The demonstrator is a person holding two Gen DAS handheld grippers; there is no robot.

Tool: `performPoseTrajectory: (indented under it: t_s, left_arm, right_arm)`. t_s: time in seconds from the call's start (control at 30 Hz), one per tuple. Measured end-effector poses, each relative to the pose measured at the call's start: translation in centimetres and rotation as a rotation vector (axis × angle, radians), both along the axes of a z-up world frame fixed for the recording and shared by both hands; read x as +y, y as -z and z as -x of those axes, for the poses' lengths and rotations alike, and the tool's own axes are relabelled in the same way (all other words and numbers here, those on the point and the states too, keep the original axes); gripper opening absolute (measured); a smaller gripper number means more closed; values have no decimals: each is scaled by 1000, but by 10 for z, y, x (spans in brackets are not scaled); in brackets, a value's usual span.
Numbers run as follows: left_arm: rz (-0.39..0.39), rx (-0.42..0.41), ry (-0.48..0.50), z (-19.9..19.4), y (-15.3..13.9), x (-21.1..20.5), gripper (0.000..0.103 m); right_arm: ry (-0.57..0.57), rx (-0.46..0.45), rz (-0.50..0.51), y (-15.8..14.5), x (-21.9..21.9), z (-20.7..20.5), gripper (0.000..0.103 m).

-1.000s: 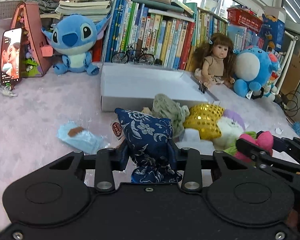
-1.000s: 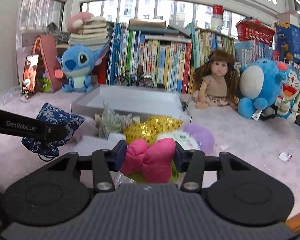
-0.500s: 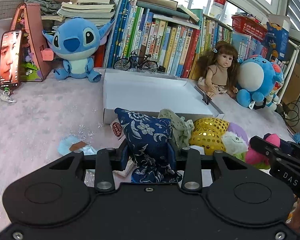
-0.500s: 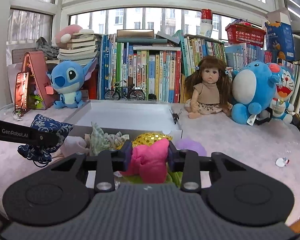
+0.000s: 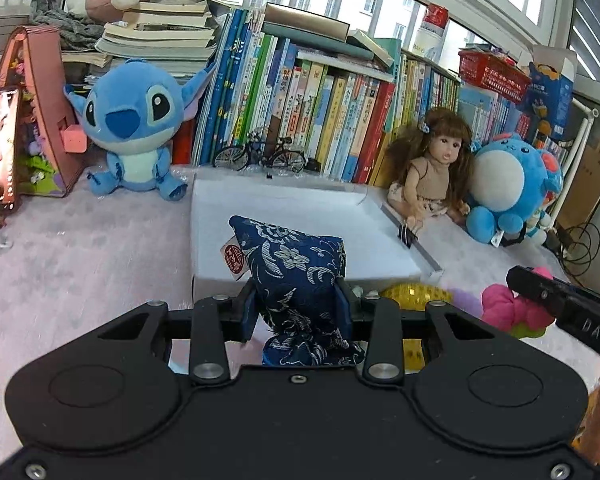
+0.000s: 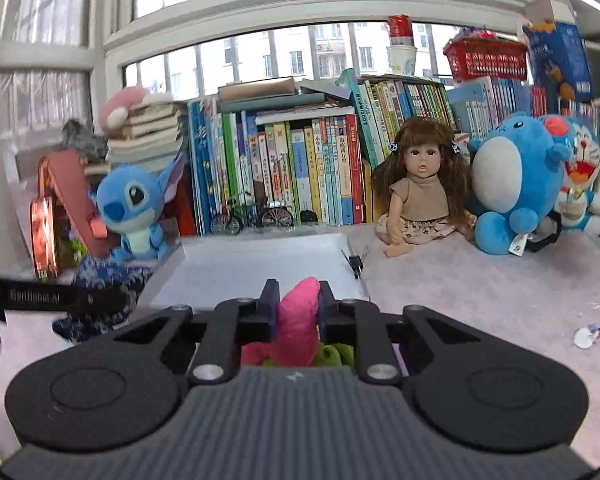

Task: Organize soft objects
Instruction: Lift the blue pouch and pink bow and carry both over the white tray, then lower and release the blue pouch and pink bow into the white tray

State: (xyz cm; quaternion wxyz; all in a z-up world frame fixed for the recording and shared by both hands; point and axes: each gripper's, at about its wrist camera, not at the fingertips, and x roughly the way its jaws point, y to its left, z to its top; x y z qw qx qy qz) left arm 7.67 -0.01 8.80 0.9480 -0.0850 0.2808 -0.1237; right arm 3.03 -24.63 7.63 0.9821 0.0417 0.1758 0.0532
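left gripper [image 5: 296, 300]: clamped on blue brocade pouch [image 5: 296, 268]
right gripper [image 6: 298, 306]: pinching pink plush [image 6: 298, 324]
risk: squashed plush may slip before white box [image 6: 260, 264] at 12 o'clock

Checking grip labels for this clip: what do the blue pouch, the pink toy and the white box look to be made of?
Blue pouch: woven brocade, slight sheen, pale floral pattern; it creases where pinched. Pink toy: plush fabric, matte and fuzzy, squeezed narrow between the pads. White box: probably cardboard, smooth matte, thin straight walls.
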Motion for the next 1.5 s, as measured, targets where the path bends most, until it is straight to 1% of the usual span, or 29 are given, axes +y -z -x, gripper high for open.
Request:
performPoseTrajectory:
  t_s: [0.1, 0.2, 0.33, 0.43, 0.5, 0.63, 0.77, 0.87, 0.97, 1.07, 1.17, 1.5]
  left_arm:
    - [8, 1, -2, -13, -5, 1, 36]
    - [14, 0, 3, -26, -9, 0, 36]
    - [48, 35, 11, -54, -10, 0, 36]
    - [76, 64, 9, -79, -10, -3, 36]
    - [86, 73, 3, -94, -10, -6, 36]
    - [97, 104, 2, -125, -6, -14, 36]
    - [62, 134, -6, -151, 8, -25, 36]
    - [43, 160, -25, -165, 22, -31, 36]
    - [46, 198, -31, -175, 34, -33, 36]
    - [30, 207, -27, -179, 44, -37, 36]
    - [14, 218, -25, -181, 51, -41, 36]
    - [3, 258, -30, -185, 67, -43, 36]
  right_arm:
    - [0, 7, -42, -8, -8, -16, 22]
    - [-7, 15, -61, -12, -10, -30, 22]
    - [-30, 17, -72, -24, -12, -50, 22]
    - [-46, 17, -108, -36, -14, -72, 22]
    - [-57, 27, -135, -42, -14, -89, 22]
    - [-60, 53, -153, -46, -9, -126, 22]
    - [-56, 88, -167, -35, -3, -164, 22]
    - [-49, 155, -204, -18, -2, -189, 22]
    - [-42, 217, -238, 0, -1, -207, 22]
    - [-34, 261, -255, 15, -1, -216, 22]
    - [-31, 284, -258, 26, 0, -220, 22]
    - [-40, 315, -253, 38, 1, -222, 23]
